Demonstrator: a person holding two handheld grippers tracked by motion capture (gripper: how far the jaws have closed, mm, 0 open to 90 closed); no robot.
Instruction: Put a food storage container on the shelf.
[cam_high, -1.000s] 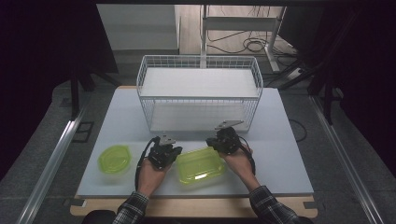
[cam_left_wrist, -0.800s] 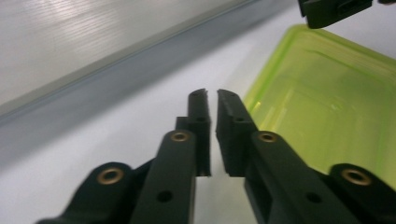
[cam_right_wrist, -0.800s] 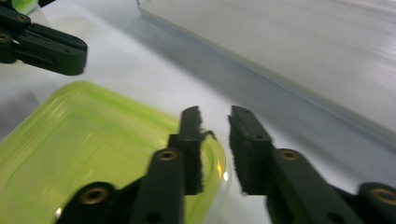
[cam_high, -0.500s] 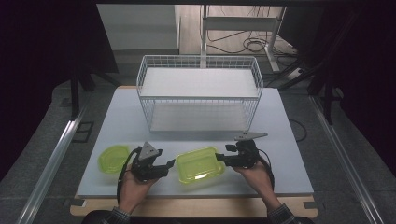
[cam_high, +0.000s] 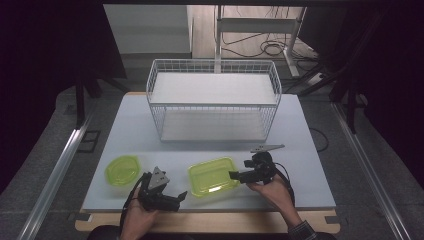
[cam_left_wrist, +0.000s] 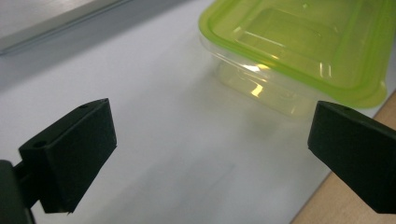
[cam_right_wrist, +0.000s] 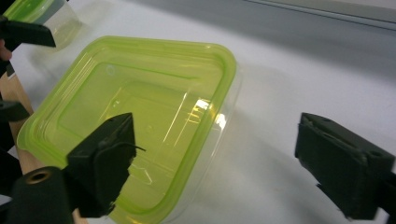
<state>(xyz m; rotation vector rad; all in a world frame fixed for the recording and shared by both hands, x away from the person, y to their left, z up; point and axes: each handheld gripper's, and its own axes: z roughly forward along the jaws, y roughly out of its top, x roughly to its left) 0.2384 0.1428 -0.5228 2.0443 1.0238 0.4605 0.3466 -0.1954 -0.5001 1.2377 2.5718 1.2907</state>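
Both tools have drawn back, jaws apart, flanking the lidded container; wire basket beyond.

Two green containers, one wire basket, two grippers.

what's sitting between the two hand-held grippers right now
In the high view, the rectangular green-lidded container lies between the left hand-held gripper and the right hand-held gripper.

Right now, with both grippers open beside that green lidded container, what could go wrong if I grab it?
The container sits close to the table's front edge; a nudge from the right gripper might push it off. Its clear walls look thin, so a squeeze could buckle them or pop the lid. The left gripper isn't around it.
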